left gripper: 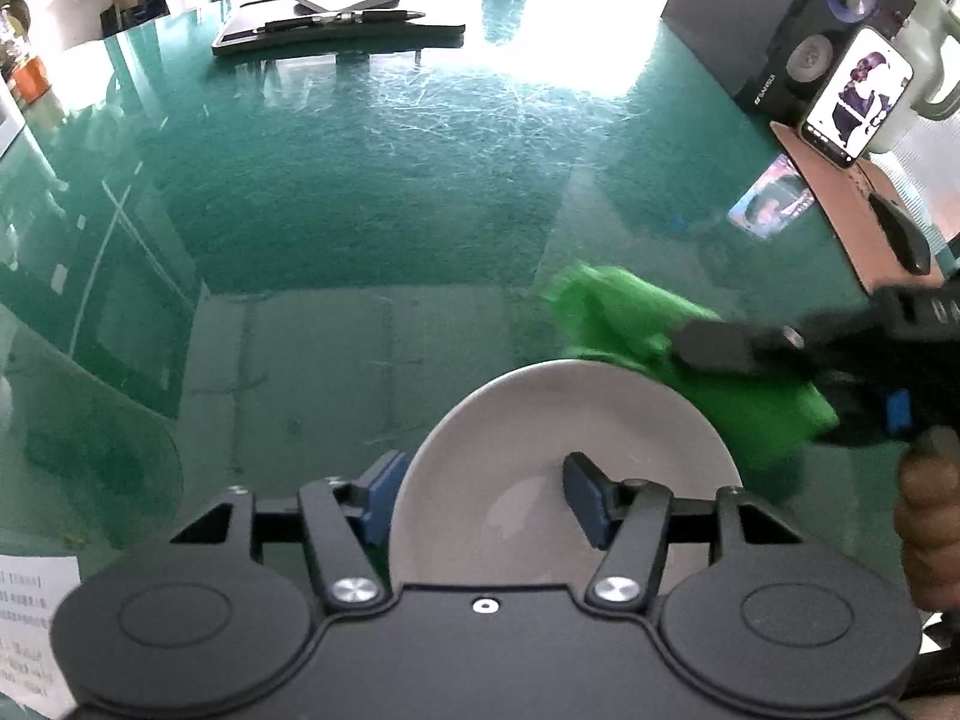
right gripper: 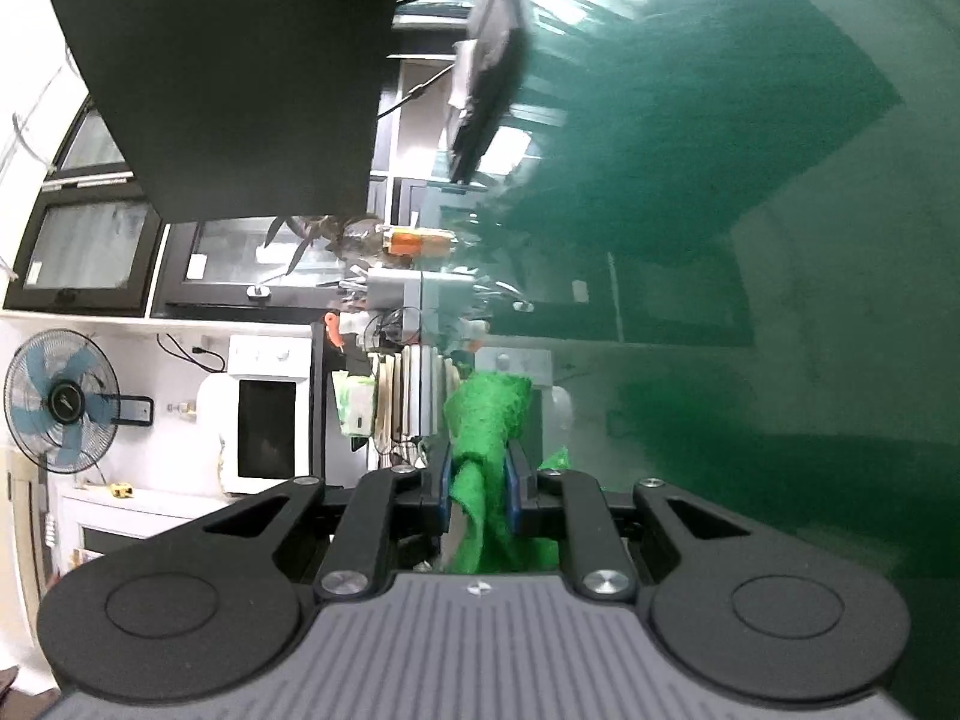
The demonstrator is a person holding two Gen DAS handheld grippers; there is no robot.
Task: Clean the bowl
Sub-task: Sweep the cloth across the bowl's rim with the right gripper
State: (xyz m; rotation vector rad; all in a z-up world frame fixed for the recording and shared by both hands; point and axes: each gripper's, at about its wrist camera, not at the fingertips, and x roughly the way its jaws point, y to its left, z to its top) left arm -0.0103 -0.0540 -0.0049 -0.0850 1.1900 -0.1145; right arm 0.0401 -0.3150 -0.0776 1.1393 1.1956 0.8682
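On the glossy, scratched green table (left gripper: 360,192) a laptop (left gripper: 336,24) with a pen lies at the far edge, and a speaker (left gripper: 828,30), a lit phone (left gripper: 858,96) and a brown mat (left gripper: 840,204) stand well off to the right. The smooth round white bowl (left gripper: 540,432) sits tilted at the left gripper (left gripper: 486,498), its rim between the half-open fingers: one outside, one inside. The right gripper (right gripper: 478,483) is pinched narrow on a coarse, crumpled green cloth (right gripper: 486,420), beside the bowl's far right rim.

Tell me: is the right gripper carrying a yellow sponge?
No, the right gripper is clamped on a green cloth, seen between its blue pads in the right wrist view.
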